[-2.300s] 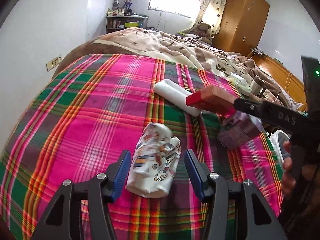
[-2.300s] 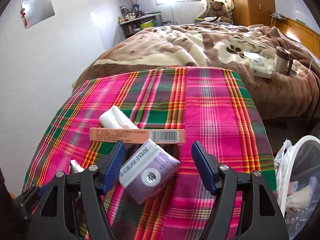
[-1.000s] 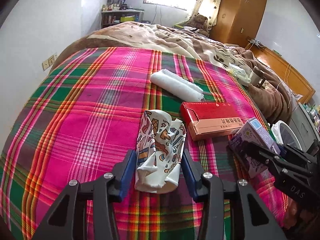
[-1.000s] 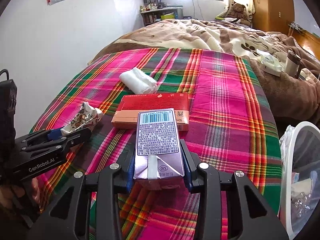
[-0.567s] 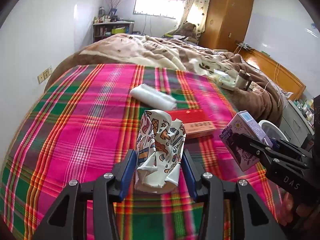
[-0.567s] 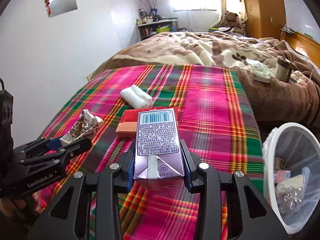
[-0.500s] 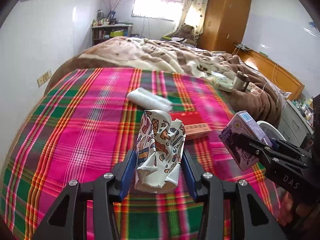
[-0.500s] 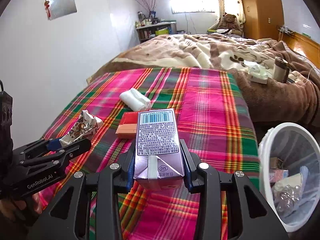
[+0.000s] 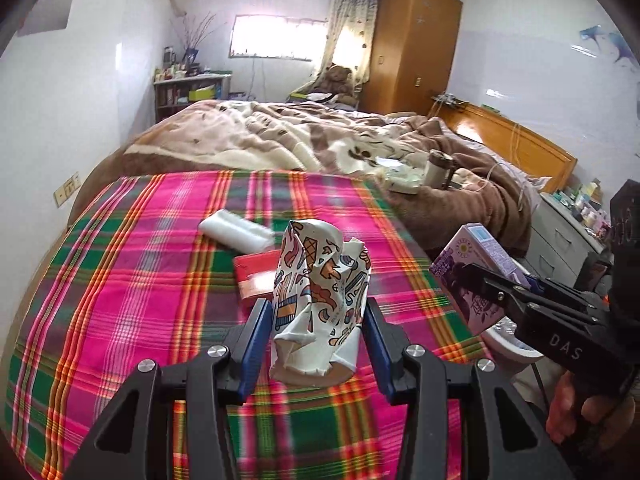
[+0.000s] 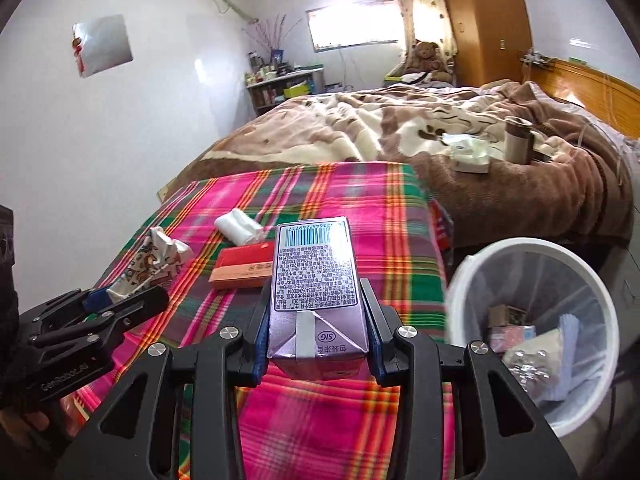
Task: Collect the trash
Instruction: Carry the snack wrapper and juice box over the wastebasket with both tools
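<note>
My left gripper is shut on a crumpled patterned paper cup, held above the plaid blanket. In the right wrist view that cup sticks out of the left gripper at the far left. My right gripper is shut on a purple drink carton, also seen in the left wrist view as the carton at the right. A red flat box and a white tissue roll lie on the blanket. A white trash bin lined with a bag stands low at the right.
Behind the plaid blanket lies a brown quilt with a mug and a tissue pack on it. A wardrobe and a shelf stand at the far wall. The bin holds several pieces of trash.
Both grippers have risen and pulled back from the blanket with their loads. The trash bin now shows larger at the right of the right wrist view.
</note>
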Demonstrator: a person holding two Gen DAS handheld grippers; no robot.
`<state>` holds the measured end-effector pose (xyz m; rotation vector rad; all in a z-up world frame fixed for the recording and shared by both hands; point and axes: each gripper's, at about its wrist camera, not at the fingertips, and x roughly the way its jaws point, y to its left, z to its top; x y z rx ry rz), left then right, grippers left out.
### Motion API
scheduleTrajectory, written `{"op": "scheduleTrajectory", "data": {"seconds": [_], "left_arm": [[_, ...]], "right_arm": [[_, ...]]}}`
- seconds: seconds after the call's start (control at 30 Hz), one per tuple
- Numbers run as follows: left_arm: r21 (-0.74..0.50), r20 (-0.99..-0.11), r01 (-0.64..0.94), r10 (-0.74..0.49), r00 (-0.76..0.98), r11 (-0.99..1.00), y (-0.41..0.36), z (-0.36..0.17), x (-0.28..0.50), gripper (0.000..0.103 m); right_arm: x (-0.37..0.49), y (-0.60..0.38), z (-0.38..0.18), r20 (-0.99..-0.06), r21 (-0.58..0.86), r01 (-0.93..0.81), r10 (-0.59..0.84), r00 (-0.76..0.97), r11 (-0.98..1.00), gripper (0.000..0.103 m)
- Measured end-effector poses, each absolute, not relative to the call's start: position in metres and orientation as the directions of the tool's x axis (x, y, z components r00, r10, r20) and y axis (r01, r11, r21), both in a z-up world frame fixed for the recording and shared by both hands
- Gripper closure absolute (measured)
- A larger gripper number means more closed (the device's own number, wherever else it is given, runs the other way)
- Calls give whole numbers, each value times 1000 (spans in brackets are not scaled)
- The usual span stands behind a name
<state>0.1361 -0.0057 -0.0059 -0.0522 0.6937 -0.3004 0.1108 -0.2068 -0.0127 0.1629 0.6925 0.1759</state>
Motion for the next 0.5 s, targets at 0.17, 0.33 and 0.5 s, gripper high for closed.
{"op": "scheduleTrajectory", "data": {"seconds": [0.17,0.33,0.5], "left_arm": [[-129,-595,312,-325,735,941,-33,7,127,57],[-123,-582,376,-374,723,918,-70,15,121,57],[-115,-579,436,-417,701,893,-106,18,119,57]], "right_arm": [[101,-232,-7,-604,206,-58,174,778,977,64],[93,-262,-4,-601,205,2,124,790,979,64],[88,-290,-5,-601,210,67,75,796,975,64]]}}
